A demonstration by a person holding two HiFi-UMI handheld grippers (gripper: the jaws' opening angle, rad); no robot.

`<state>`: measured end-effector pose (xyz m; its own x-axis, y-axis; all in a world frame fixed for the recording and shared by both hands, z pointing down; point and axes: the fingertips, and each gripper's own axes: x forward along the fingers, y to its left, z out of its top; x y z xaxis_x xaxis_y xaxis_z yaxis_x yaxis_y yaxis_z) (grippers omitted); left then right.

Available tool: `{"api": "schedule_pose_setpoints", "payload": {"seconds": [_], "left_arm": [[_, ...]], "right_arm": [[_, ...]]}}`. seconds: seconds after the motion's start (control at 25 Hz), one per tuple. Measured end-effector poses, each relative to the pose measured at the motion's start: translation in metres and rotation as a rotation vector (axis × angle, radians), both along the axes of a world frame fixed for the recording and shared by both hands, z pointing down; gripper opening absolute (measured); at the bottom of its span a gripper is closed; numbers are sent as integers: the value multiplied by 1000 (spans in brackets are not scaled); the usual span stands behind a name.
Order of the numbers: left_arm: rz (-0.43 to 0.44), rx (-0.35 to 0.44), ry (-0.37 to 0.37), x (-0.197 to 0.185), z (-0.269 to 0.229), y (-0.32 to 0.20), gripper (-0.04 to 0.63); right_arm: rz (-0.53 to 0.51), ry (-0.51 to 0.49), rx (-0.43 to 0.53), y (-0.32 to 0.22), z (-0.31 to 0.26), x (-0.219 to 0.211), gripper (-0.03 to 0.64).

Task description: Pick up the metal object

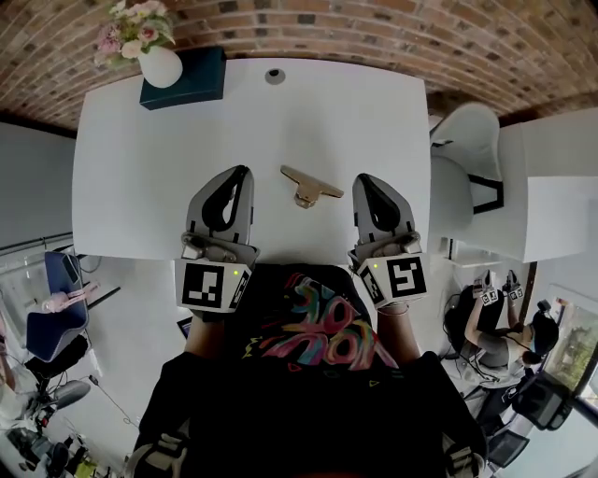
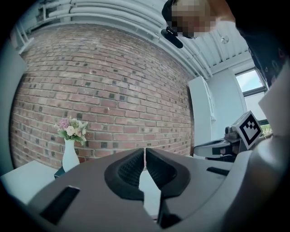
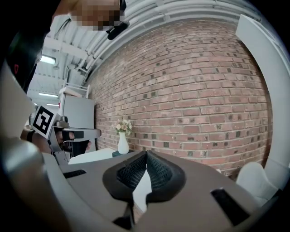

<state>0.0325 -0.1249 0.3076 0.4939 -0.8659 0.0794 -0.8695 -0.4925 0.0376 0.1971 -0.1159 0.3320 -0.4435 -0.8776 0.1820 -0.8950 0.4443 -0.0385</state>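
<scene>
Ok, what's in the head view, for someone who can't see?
A metal object lies on a white table between the left gripper and the right gripper, both shut and empty. A flower vase stands far left.

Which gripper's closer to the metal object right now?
Right. The right gripper sits just right of the metal object; the left gripper lies farther off to its left.

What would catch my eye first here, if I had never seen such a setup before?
Two grey hand-held tools, the left gripper and the right gripper, both shut and empty, hang over the near edge of a white table. Between them, touching neither, lies a small brass-coloured metal piece. At the far left corner stands a white vase of flowers with a dark box at its foot, before a brick wall.
</scene>
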Motion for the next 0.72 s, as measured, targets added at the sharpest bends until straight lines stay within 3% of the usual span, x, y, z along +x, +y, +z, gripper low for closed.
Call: {"api": "schedule_pose_setpoints", "payload": {"seconds": [0.16, 0.72], "left_arm": [[0, -2, 10, -7, 3, -7, 32], [0, -23, 43, -27, 16, -12, 32]], "right_arm": [[25, -22, 11, -14, -4, -5, 17], [-3, 46, -10, -16, 11, -21, 17]]}}
